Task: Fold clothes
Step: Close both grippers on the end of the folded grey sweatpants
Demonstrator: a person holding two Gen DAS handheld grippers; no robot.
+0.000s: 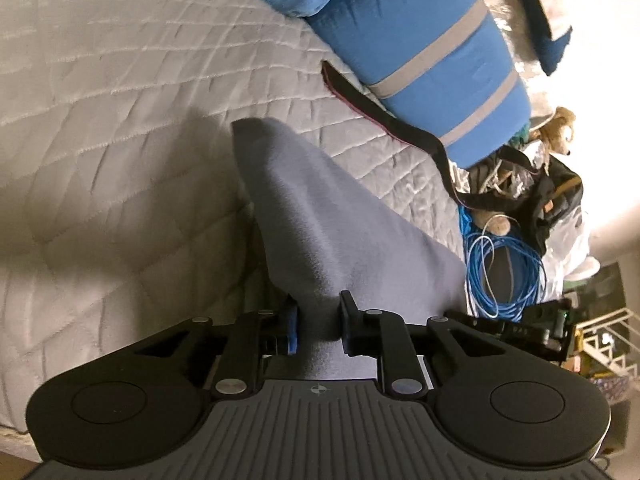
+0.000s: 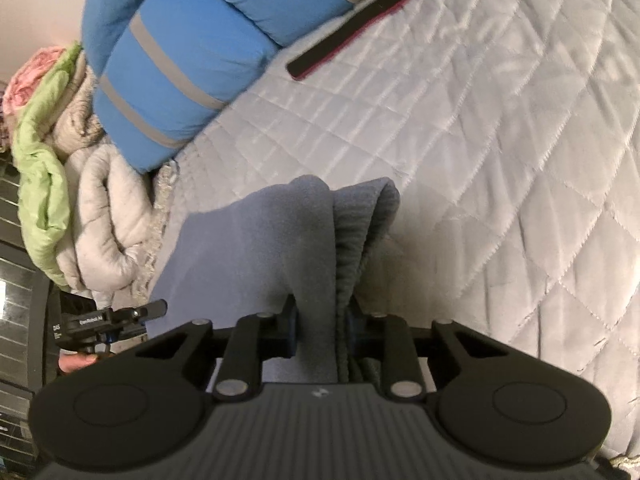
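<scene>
Over the quilted bed (image 1: 120, 128), the left-wrist view shows the left tongs (image 1: 318, 320) pinching a grey garment (image 1: 320, 216); its long fold runs away from the tongs, up toward a blue roll (image 1: 420, 52). From the right wrist, the right tongs (image 2: 320, 328) pinch the garment's (image 2: 264, 248) ribbed edge (image 2: 360, 232), which points forward too, draped above the bed (image 2: 500, 140).
</scene>
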